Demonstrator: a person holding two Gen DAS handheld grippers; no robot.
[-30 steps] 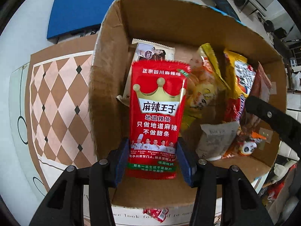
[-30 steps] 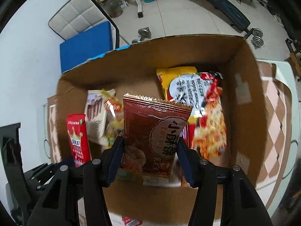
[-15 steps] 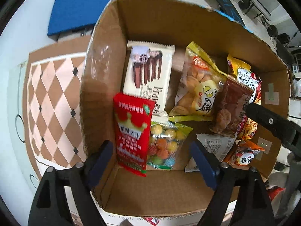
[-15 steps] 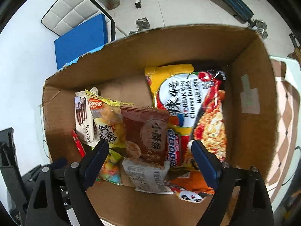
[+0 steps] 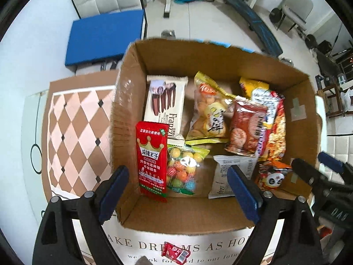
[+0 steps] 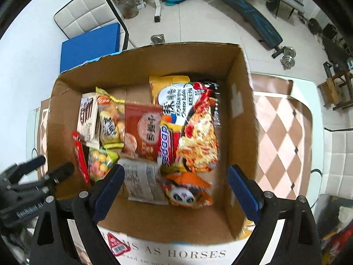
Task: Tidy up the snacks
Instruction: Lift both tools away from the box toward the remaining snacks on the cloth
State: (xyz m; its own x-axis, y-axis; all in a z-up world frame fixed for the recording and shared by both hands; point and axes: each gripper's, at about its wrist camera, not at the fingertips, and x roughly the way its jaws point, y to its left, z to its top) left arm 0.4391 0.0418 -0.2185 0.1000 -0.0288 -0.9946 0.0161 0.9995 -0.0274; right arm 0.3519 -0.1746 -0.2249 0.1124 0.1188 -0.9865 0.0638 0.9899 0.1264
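Hovering open tongs [image 5: 178,190], snacks in box [image 5: 220,218]

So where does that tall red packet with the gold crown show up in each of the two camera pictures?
Left wrist view: the red crown packet stands at lower left inside the cardboard box, facing the camera.
Right wrist view: the same packet is a thin red sliver, edge-on, by the box's left wall.
Shared landmark: the bag of colourful candy balls sits right beside it in both.
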